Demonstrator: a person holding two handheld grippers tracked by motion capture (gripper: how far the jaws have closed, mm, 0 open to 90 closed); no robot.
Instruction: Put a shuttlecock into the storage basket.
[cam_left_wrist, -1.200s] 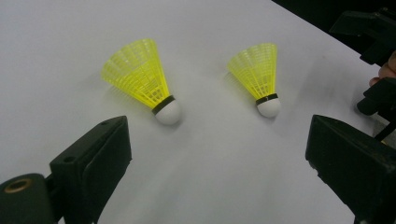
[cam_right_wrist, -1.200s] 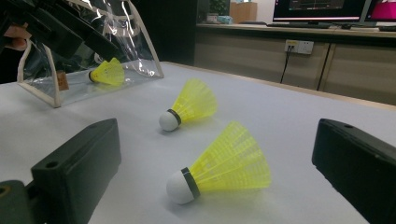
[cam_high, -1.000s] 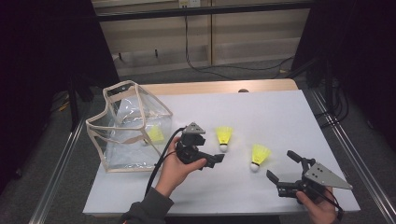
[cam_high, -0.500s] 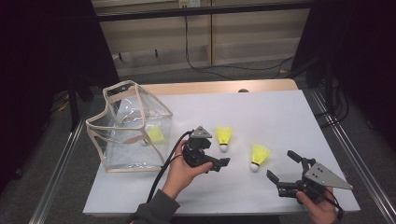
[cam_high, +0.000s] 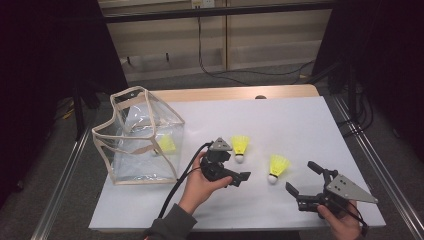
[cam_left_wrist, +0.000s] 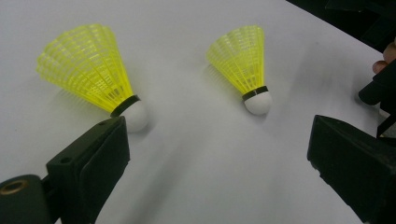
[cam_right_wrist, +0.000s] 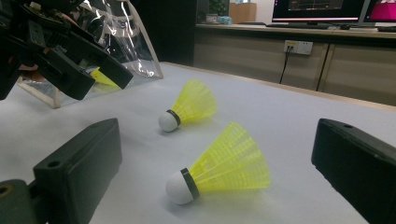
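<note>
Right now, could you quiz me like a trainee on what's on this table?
1. How many yellow shuttlecocks lie on the bare table, outside the clear bag?
2. True or false: the left gripper is clamped on a shuttlecock.
3. Which gripper is closest to the shuttlecock near the table's middle: A left, B right?

Key
1. Two: the middle one and the right shuttlecock. A third sits inside the bag.
2. False; its jaws stand open, holding nothing.
3. A. The right gripper is also open, nearer the right shuttlecock.

Bagged shuttlecock (cam_high: 167, 144) blurred behind plastic
</note>
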